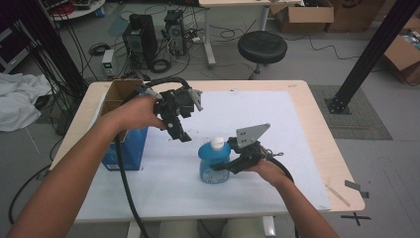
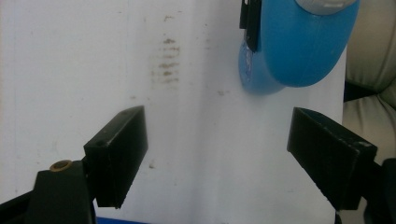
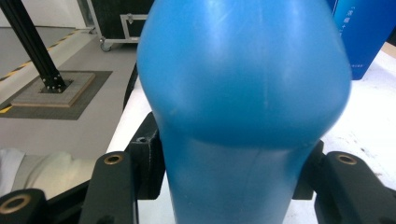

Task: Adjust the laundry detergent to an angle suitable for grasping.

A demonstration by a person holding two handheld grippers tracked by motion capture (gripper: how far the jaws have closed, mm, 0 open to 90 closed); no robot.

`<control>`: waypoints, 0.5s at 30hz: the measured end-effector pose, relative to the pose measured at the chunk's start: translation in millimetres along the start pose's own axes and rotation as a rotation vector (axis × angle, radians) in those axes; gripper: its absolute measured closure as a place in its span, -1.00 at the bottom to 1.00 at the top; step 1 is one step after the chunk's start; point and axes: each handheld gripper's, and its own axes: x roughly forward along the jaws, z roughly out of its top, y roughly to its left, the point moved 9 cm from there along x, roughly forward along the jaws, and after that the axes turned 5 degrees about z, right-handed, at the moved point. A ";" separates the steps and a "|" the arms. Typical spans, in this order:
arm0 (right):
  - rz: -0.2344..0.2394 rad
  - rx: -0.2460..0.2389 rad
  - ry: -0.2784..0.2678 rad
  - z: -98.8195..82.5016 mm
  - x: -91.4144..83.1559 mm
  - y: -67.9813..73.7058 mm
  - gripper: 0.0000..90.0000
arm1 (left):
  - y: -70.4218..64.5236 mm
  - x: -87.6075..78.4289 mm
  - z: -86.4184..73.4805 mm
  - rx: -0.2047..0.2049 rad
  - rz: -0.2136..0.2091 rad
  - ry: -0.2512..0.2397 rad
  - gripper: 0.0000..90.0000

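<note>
Closest to the person, the right gripper (image 1: 224,168) is clamped on a blue bottle (image 1: 214,161) with a white cap (image 1: 217,143). In the right gripper view you can see both black jaws pressed flat against the bottle's (image 3: 243,93) sides, so it's a proper squeeze. The bottle stands upright on the white mat (image 1: 277,124) that covers most of the wooden table (image 1: 324,139), roughly mid-table and toward the person's edge. A grey three-cornered plate (image 1: 250,134) sticks up on top of that gripper.

A bit further out, the left gripper (image 1: 178,130) hangs above the mat with its jaws spread wide and nothing between them. In the left gripper view there's just bare mat (image 2: 93,70) with some brownish smudges (image 2: 164,63) between the jaws, and the bottle (image 2: 299,42) is off up in the corner, well apart from them. Its black cable (image 1: 124,183) trails back off the table's near edge.

Left of that is a blue carton (image 1: 130,148) with an open cardboard box (image 1: 121,91) right behind it.

Past the table there's a black stool (image 1: 262,47), a couple of computer towers (image 1: 141,37) with cables on the floor, and cardboard boxes (image 1: 302,15) at the back.
</note>
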 end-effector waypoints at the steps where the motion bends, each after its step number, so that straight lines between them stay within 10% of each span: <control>1: -0.002 0.001 0.002 -1.4 0.1 -0.1 -0.03 | -0.5 0.4 0.1 -0.006 -0.001 -0.004 -0.53; 15: -0.004 -0.001 0.000 -4.0 -2.4 1.1 -0.06 | -1.9 1.3 1.3 0.003 -0.002 0.001 -0.53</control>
